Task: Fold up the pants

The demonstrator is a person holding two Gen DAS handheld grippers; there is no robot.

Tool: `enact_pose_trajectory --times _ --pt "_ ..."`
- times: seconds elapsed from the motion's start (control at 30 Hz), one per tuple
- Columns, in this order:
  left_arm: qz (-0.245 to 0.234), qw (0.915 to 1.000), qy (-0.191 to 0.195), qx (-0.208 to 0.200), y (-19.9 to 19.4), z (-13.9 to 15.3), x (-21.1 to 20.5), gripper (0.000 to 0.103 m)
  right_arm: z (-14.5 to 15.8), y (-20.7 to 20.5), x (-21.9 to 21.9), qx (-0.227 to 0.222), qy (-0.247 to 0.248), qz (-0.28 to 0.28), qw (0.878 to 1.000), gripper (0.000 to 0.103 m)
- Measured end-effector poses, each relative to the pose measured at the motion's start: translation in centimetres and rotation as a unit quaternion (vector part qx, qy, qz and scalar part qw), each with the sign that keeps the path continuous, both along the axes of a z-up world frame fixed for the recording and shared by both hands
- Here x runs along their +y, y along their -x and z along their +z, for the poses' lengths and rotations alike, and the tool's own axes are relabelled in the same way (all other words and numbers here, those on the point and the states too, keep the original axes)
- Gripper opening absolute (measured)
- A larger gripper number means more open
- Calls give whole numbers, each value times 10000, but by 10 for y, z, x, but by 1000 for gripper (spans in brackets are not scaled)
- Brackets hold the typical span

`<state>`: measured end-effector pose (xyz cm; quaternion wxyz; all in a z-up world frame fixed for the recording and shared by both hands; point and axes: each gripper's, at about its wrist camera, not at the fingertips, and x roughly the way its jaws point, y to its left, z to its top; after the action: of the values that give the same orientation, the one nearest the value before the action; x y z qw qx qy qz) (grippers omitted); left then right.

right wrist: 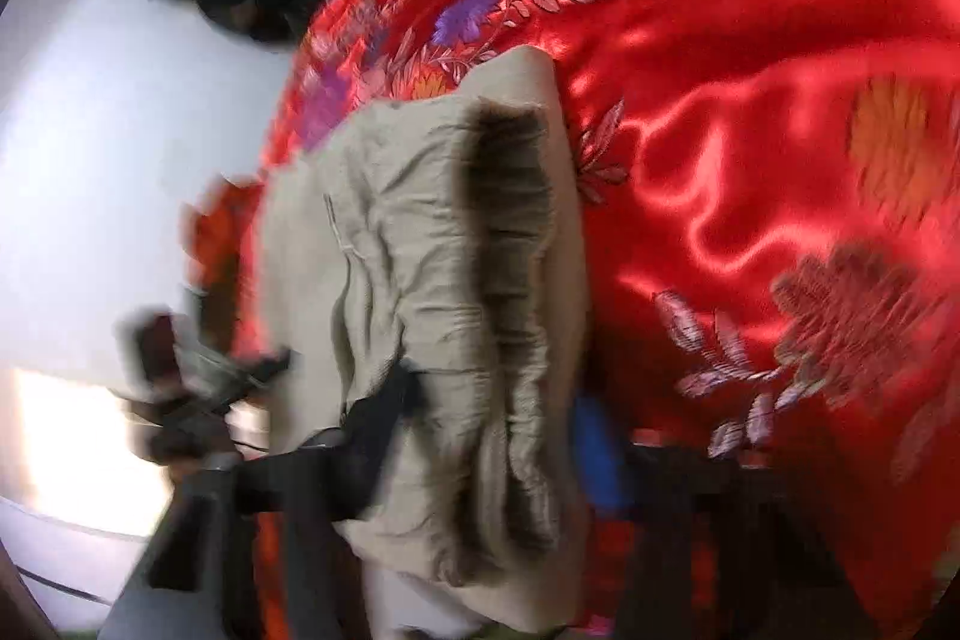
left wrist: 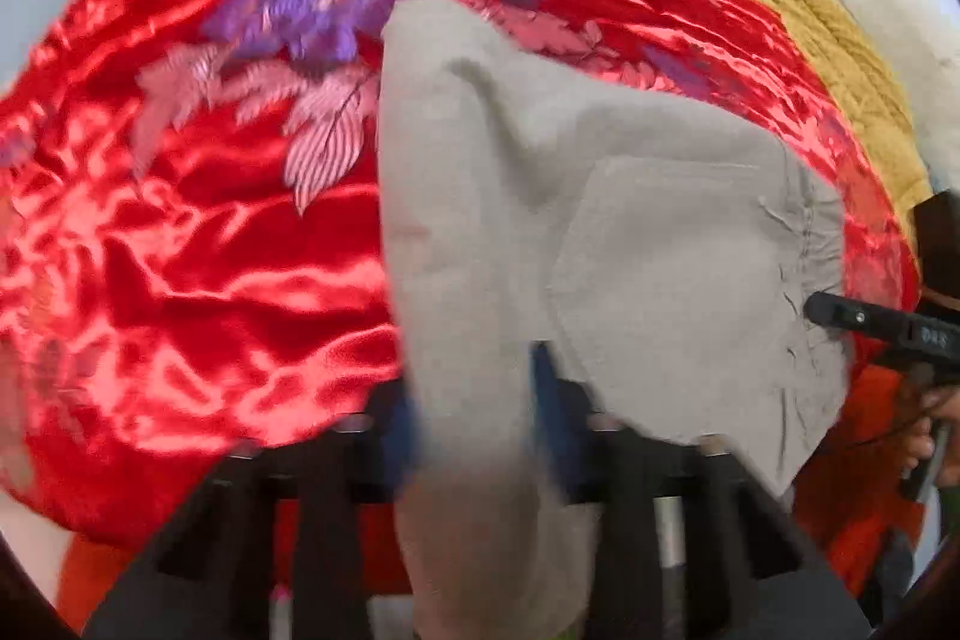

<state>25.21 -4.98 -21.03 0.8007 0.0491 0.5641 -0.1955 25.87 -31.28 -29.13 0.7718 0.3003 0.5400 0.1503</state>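
Gripping the grey pants (left wrist: 600, 220) at opposite ends, the left tool (left wrist: 474, 400) pinches a leg and the right tool (right wrist: 480, 460) pinches the gathered waistband, apparently to draw them taut over the red bedspread (left wrist: 180, 280) for folding.

Pants (left wrist: 600, 232) on bedspread (left wrist: 180, 280) — centred
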Motion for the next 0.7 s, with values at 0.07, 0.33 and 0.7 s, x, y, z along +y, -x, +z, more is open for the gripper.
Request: enact_pose_trajectory --times 0.07,0.33,0.7 --pt "-66 9996 -161 -222 12 19 -8 18 35 6 28 -405 962 432 9936 31" --pt "-105 9930 371 -1120 6 128 -4 16 132 13 73 -1488 1627 1014 9701 26" --pt "605 9687 -219 -2396 -74 139 -22 72 180 -97 -8 -1770 1923 -214 9650 61"
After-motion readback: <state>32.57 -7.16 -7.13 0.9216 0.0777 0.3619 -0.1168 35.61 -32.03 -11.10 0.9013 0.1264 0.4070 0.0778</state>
